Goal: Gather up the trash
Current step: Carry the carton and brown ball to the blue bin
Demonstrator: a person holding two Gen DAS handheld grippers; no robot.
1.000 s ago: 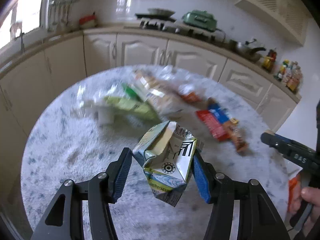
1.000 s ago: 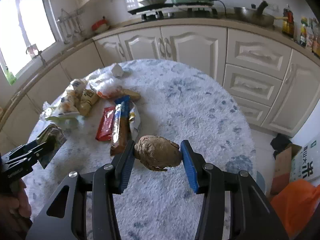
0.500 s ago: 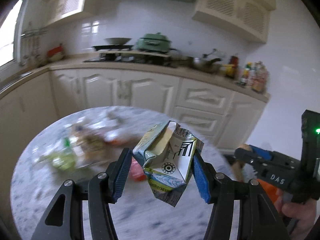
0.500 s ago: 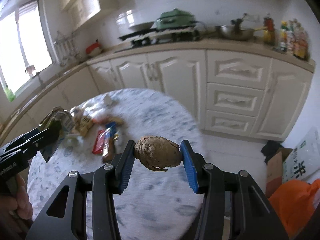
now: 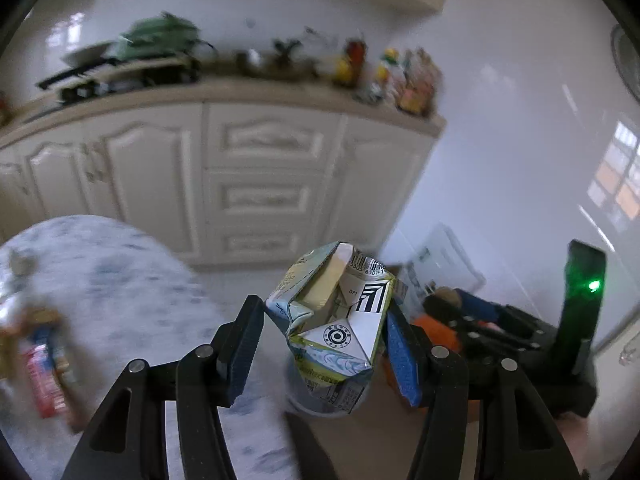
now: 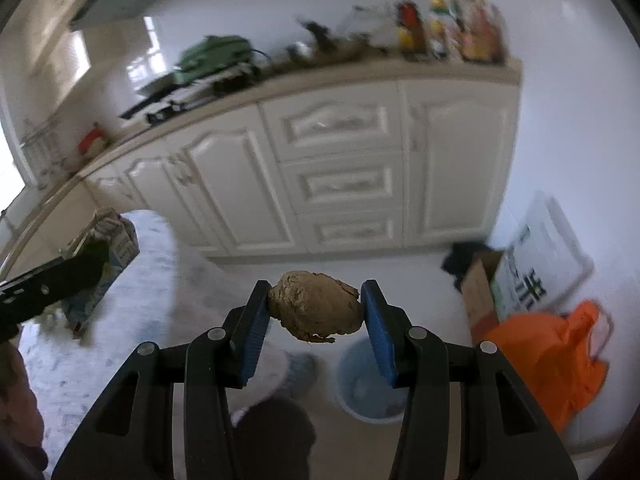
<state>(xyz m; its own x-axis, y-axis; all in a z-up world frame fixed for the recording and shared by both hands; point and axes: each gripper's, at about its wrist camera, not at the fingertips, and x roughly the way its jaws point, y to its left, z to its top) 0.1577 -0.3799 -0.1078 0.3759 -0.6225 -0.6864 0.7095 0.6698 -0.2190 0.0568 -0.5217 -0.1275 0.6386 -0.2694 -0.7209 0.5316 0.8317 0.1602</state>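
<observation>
- Jaws of left gripper (image 5: 325,334) clamped on one crushed carton (image 5: 335,322), carried in the air past the counter (image 5: 120,276) edge.
- Jaws of right gripper (image 6: 316,311) clamped on one brown lump (image 6: 316,309), blue pads pressed against both its sides, likewise held in the air.
- Below the lump, on the floor (image 6: 400,268): one pale blue bin (image 6: 366,392), round and open-topped.
- Just right of the bin: one orange bag (image 6: 556,356); behind it one cardboard box (image 6: 480,292) and one white printed sack (image 6: 540,256).
- One marbled round counter at left in both views, with a few blurred wrappers (image 5: 42,376) lying near its edge; exact count impossible to tell.
- Seen from the right wrist: left gripper with its carton at far left, over the counter rim.
- Behind: one run of cream cabinets (image 6: 340,172) with three stacked drawers, bottles and one green pot (image 6: 212,58) on top.
</observation>
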